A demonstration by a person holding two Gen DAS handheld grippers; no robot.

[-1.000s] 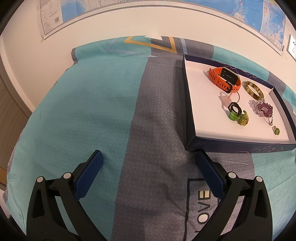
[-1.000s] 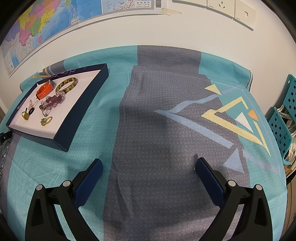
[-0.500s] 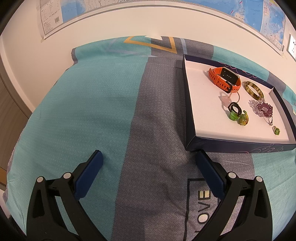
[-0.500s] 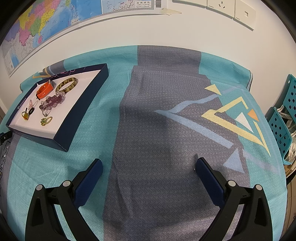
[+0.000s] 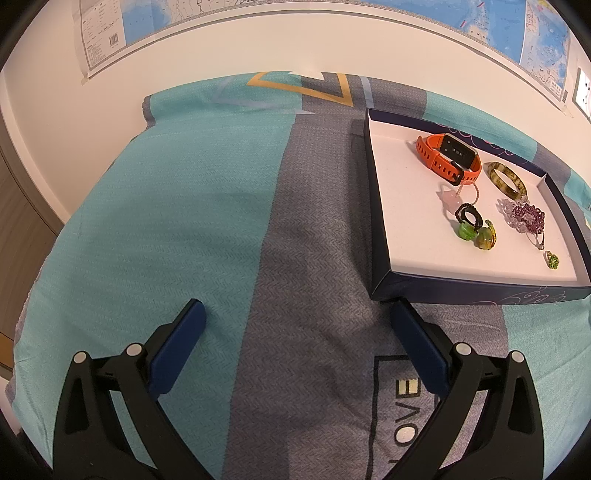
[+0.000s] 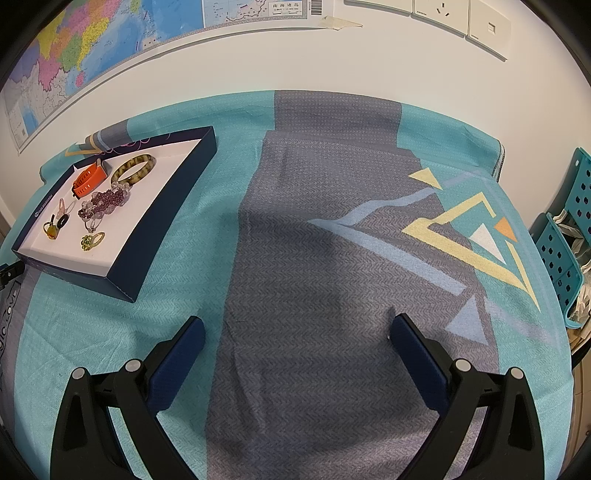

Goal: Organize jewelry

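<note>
A shallow dark-blue tray point(image 5: 380, 266) point(image 6: 166, 206) with a white floor lies on the cloth-covered table. In it are an orange watch point(image 5: 448, 157) point(image 6: 88, 181), an olive bangle point(image 5: 505, 178) point(image 6: 133, 169), a purple bead bracelet point(image 5: 524, 218) point(image 6: 107, 201), a pink charm point(image 5: 448, 195), a black ring point(image 5: 468, 216), green and amber rings point(image 5: 478, 236) point(image 6: 51, 229) and a small green ring point(image 5: 552, 260) point(image 6: 90, 240). My left gripper point(image 5: 295, 310) is open, its right finger near the tray's front corner. My right gripper point(image 6: 297, 325) is open over bare cloth, right of the tray.
A teal and grey patterned cloth point(image 5: 184, 206) point(image 6: 332, 240) covers the table, which stands against a white wall with maps point(image 6: 74, 44). Teal perforated baskets point(image 6: 569, 236) stand past the right edge. Wall sockets point(image 6: 439, 11) sit above.
</note>
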